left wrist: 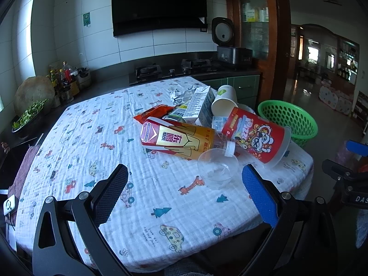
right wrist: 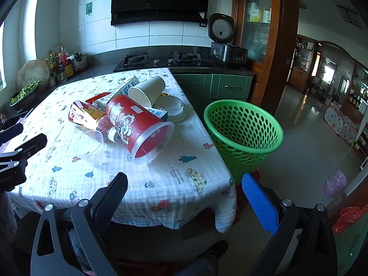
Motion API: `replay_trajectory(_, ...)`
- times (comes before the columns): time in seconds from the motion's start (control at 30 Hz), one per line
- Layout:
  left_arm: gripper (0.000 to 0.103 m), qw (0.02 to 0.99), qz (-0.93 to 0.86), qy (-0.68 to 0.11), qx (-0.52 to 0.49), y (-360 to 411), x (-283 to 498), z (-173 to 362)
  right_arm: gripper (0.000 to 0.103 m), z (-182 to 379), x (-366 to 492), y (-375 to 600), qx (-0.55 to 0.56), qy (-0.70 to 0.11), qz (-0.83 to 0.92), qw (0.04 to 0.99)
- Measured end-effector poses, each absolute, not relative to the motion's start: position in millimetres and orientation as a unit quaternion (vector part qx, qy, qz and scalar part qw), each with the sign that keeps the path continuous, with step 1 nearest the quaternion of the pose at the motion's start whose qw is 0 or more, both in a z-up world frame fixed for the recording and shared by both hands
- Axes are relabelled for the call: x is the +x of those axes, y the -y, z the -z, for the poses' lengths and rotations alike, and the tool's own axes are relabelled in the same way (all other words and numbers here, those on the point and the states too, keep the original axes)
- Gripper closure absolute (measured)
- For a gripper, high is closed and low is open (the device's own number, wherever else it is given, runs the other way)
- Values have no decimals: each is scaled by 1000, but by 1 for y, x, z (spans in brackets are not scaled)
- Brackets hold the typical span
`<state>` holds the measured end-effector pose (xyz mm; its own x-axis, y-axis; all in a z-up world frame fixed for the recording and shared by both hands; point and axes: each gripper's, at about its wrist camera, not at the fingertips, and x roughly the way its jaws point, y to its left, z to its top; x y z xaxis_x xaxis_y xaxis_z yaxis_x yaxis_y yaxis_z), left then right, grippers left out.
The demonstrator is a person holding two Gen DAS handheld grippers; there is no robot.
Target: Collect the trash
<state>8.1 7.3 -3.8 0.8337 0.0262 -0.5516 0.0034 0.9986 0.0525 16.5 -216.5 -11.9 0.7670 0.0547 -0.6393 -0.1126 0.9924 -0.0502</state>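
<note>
Here, view by view.

Left wrist view
- Left gripper (left wrist: 185, 176): jaws spread wide, nothing between them, hovering above the near part of the table.
- Table (left wrist: 76, 151): covered by a white cloth printed with cars, trees and giraffes.
- Trash pile: heaped at the far right of the cloth.
- Bottle (left wrist: 181, 139): yellow and red label, lying on its side, white cap pointing right.
- Clear cup (left wrist: 217, 169): tipped over, just in front of the bottle's cap.
- Red tub (left wrist: 255, 135): on its side, mouth toward the table's right edge.
- Carton (left wrist: 200, 104): leaning behind the bottle; foil wrapper (left wrist: 181, 94) behind it.
- Paper cup (left wrist: 224, 101): on its side, resting on the pile.
- Basket (left wrist: 288, 118): green, perforated, beyond the table's right edge.

Right wrist view
- Right gripper (right wrist: 185, 182): jaws wide apart, empty, over the table's near right corner.
- Basket (right wrist: 243, 135): standing just beside the table, seemingly empty, though its bottom is hidden.
- Red tub (right wrist: 138, 126): open mouth facing the camera.
- Lid (right wrist: 172, 109): white, flat, behind the tub.
</note>
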Motion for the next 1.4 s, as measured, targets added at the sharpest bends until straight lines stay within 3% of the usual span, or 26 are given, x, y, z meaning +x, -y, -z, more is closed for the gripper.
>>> replay_trajectory(1.4, 8, 953, -19, -302, 26, -20, 34, 6, 6, 13, 45, 203, -76, -341, -74, 934)
